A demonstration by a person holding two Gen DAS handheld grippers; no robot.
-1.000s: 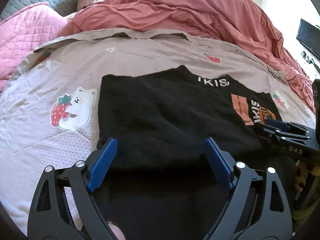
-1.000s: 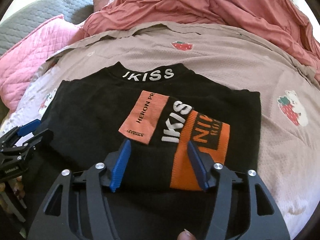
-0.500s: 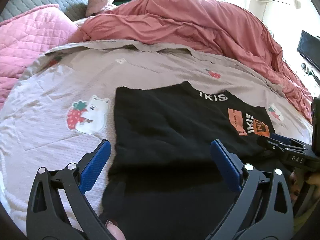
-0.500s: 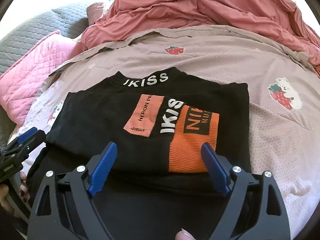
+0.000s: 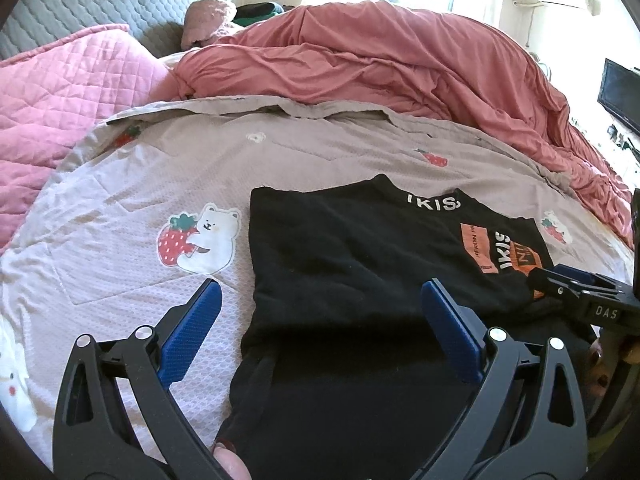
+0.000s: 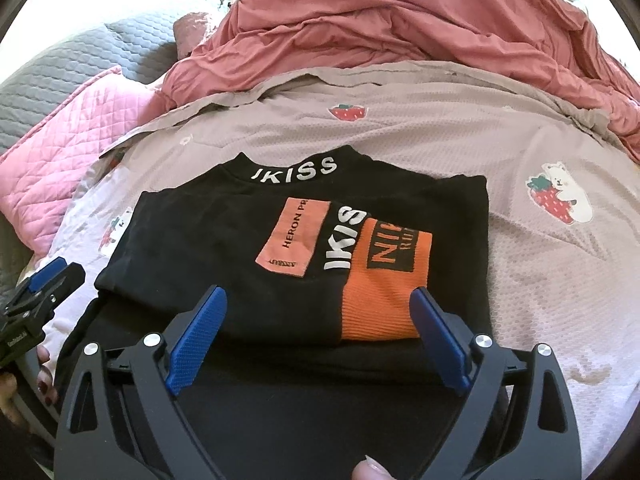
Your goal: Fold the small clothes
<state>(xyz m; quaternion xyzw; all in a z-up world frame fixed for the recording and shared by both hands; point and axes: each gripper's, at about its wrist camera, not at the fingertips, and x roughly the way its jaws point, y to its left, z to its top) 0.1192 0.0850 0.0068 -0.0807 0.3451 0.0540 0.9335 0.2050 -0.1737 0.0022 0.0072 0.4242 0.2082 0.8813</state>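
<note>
Open strawberry-print sheet point(image 5: 120, 200) left of the folded black top point(image 5: 340, 248) and beyond its collar. Blocked behind by the heaped red duvet point(image 5: 380, 68), leftward by a pink quilted pillow point(image 5: 60, 92); possibly a screen point(image 5: 620, 92) far right.

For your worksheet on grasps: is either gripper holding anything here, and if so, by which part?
Nothing is held. The left gripper and right gripper stand with jaws wide open above the folded black shirt, not gripping it.
</note>
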